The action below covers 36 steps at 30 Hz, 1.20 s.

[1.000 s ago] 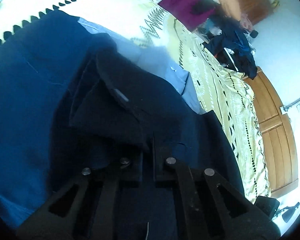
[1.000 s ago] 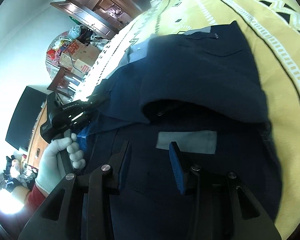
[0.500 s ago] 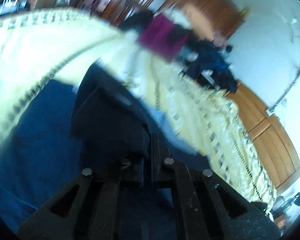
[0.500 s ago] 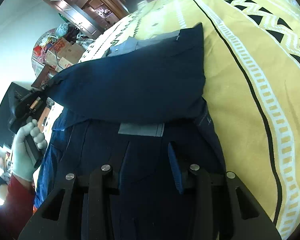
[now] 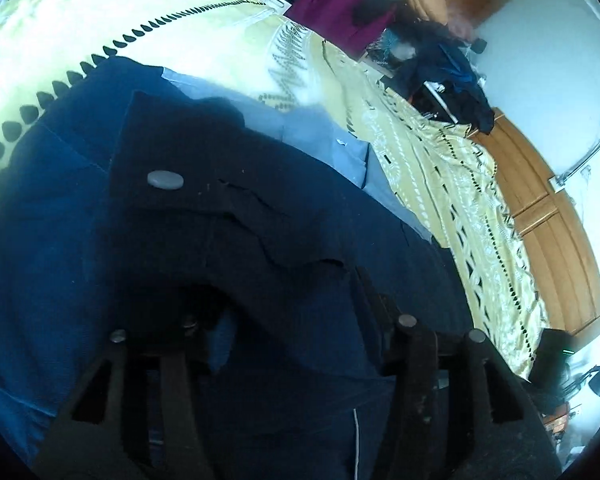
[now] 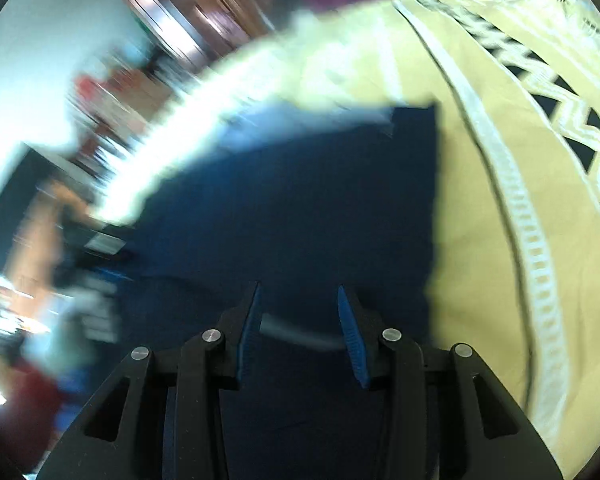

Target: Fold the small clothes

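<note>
We saw the navy garment spread on the yellow bedspread, left hand-held gripper wide with cloth draped between its fingers, right hand-held gripper wide, hovering over the garment.

Navy garment folds hide the left gripper's fingertips.

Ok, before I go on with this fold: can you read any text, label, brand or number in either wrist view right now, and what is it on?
No text can be read in either view.
Navy garment: the pale oval patch on its flap shows no lettering.
Boxes beyond the bed, right wrist view: any print is lost to motion blur.
Dark device by the bed's corner, left wrist view: a small green light, no digits legible.
</note>
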Each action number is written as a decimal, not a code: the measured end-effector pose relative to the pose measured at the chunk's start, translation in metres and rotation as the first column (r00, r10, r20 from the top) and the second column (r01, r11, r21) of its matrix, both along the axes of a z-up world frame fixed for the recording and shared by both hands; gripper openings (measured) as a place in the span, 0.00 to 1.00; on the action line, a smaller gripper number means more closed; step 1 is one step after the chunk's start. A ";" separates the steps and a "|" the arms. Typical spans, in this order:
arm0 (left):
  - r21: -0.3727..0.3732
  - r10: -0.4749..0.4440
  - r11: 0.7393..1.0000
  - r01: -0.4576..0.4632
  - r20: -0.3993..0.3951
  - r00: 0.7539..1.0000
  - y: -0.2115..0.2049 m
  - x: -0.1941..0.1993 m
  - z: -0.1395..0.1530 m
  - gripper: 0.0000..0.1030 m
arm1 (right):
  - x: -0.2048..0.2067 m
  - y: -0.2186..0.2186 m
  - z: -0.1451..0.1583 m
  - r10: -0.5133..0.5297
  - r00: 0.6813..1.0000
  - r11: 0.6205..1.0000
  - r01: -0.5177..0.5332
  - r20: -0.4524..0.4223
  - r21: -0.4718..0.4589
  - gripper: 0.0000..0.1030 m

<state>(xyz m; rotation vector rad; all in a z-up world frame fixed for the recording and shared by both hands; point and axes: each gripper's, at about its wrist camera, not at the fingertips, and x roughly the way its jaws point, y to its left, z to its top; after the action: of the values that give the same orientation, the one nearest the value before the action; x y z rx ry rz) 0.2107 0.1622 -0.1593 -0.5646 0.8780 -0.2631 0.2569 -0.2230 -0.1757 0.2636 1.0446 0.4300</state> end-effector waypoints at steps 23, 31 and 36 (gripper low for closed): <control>0.266 0.417 0.867 -0.422 0.075 0.906 0.209 -0.164 0.038 0.76 | 0.011 0.328 0.054 0.606 0.771 0.774 -0.628 0.195 0.076 0.40; 0.169 0.429 0.887 -0.431 0.049 0.902 0.234 -0.176 0.012 0.80 | 0.015 0.435 0.023 0.821 0.553 0.567 -0.819 0.145 -0.086 0.19; 0.143 0.424 0.893 -0.428 0.054 0.904 0.234 -0.178 0.010 0.84 | 0.014 0.472 0.002 0.856 0.494 0.510 -0.855 0.149 -0.097 0.19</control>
<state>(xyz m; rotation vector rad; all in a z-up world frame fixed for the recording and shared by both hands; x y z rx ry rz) 0.0331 0.3958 -0.1497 -0.5958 0.7232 0.1972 0.2707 0.2486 -0.1738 -0.3587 0.9356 1.3496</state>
